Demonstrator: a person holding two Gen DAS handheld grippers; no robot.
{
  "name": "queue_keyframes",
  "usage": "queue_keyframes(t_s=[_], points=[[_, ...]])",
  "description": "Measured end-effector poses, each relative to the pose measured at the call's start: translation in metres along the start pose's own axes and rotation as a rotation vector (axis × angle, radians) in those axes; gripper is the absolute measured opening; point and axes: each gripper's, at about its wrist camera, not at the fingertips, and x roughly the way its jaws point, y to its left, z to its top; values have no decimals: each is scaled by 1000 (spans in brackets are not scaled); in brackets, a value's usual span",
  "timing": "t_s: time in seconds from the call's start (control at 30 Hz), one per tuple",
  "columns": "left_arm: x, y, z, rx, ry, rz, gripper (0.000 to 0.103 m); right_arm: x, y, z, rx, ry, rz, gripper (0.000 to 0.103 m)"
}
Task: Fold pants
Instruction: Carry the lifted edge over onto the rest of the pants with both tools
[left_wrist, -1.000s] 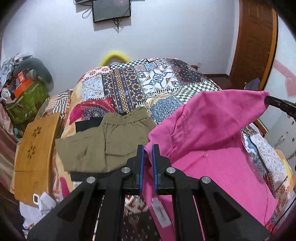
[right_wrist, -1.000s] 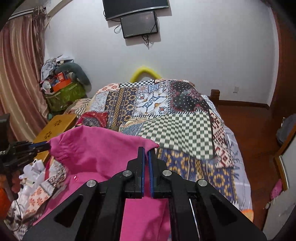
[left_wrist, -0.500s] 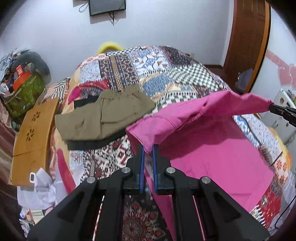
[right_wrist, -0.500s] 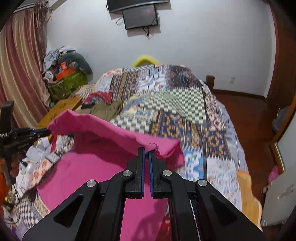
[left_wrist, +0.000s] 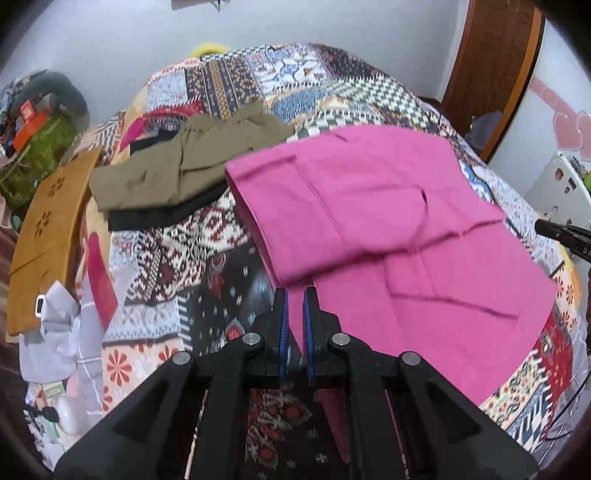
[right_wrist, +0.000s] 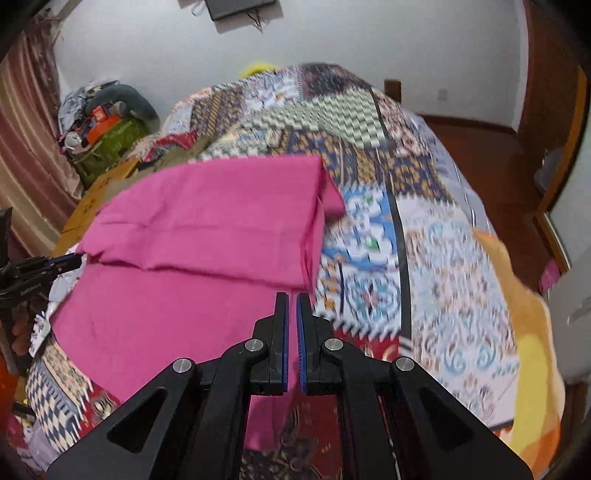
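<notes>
Pink pants (left_wrist: 369, 206): spread on the patchwork bedspread (left_wrist: 207, 258) straight ahead of both grippers; one half is doubled over the other, so the top layer ends in a raw edge partway across the lower one.

Left gripper (left_wrist: 293, 295): jaws nearly together with a thin pink edge between the blue pads; it looks clamped on the corner nearest it, though the pinch point sits low between the fingers and is hard to read.

Right gripper (right_wrist: 291, 299): jaws fully together; pink cloth runs under and between the fingers, so my reading is that it pinches the opposite near corner.

Why held this way: one gripper at each near corner keeps the edge taut and level, so the folded half can lie flat without bunching. Both point steeply down at the bed, which suits laying the cloth down.

Stage, as judged: a first fold looks nearly laid; smoothing and a further fold probably remain.

Olive shorts (left_wrist: 184, 162): ahead and to the left of the left gripper, folded on top of a dark garment (left_wrist: 162, 218), well apart from the pink cloth. Probably a finished pile kept out of the working area.

Wooden lap tray (left_wrist: 44, 236): far left of the left gripper, leaning off the bed's edge.

Other gripper seen: the right one's black tip shows at the right border of the left view; the left one's at the left border of the right view.

Writing: small white lettering on each of those black bodies, too small to read. No brand or label legible on the clothes.
</notes>
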Motion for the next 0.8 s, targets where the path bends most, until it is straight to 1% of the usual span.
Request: queue_keyframes(t_s=[0.1,0.13,0.2,0.27,0.3,0.37,0.43,0.5,0.53,0.57,0.63,0.8], points=[[-3,1,-7,5,8,20,8,-4,1,-9,1,2,-5,4],[-4,2,-8,2,9,24,10,-7,2,-9,-8,-1,-8,4],[-9,5,-8,-7,4,29,16,-14,7,-8,-27,-18,-14,4],[-16,6,-5,-17,-17,37,29,-19,15,-4,-53,-33,-18,4],[-20,6,-2,-18,-30,42,33,-21,19,-2,-67,-39,-19,6],[-27,3,3,-7,-64,54,49,-22,26,3,-93,-48,-12,12],[-32,-5,11,18,-88,64,57,-22,37,8,-124,-59,1,27],[-33,-13,17,42,-105,69,64,-20,46,9,-154,-66,10,37],[-33,-19,21,61,-112,68,70,-18,52,10,-174,-67,12,43],[-31,-23,24,74,-113,66,74,-14,59,11,-197,-63,14,44],[-24,-33,29,108,-102,64,77,-4,68,12,-230,-49,14,48],[5,-54,35,191,-33,58,77,25,82,12,-302,21,16,48]])
